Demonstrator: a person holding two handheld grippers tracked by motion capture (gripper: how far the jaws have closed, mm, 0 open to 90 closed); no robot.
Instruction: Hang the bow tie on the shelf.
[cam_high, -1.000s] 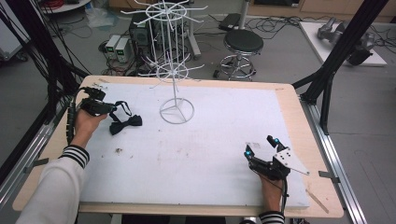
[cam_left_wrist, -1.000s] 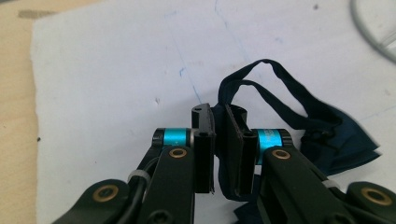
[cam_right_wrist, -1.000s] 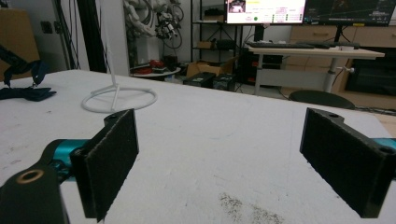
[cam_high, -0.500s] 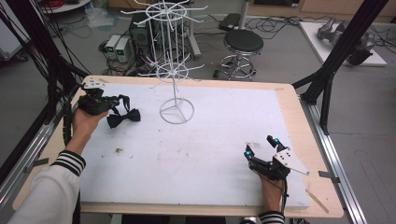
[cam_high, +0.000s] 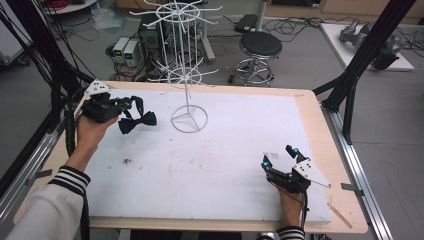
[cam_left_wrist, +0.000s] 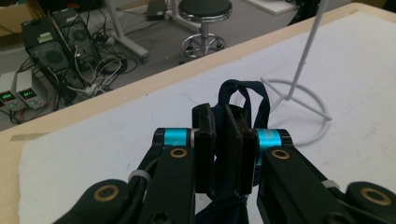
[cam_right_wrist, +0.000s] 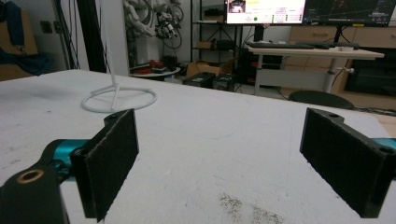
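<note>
Left claw (cam_high: 122, 103) pinches bow tie (cam_high: 137, 120) strap at desk's 10 o'clock. Thin hold could slip; loop may snag white rack (cam_high: 188, 75). Right claw (cam_high: 280, 156) spread, idle.

1. Two small grey bench power supplies (cam_left_wrist: 17, 99) on the floor glow with green and red digits, too small to read.
2. A wide monitor (cam_right_wrist: 265, 11) shows rows of text, too blurred to read.

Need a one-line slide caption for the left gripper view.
Left gripper shut on a dark bow tie above the white table pad, wire stand base ahead.
</note>
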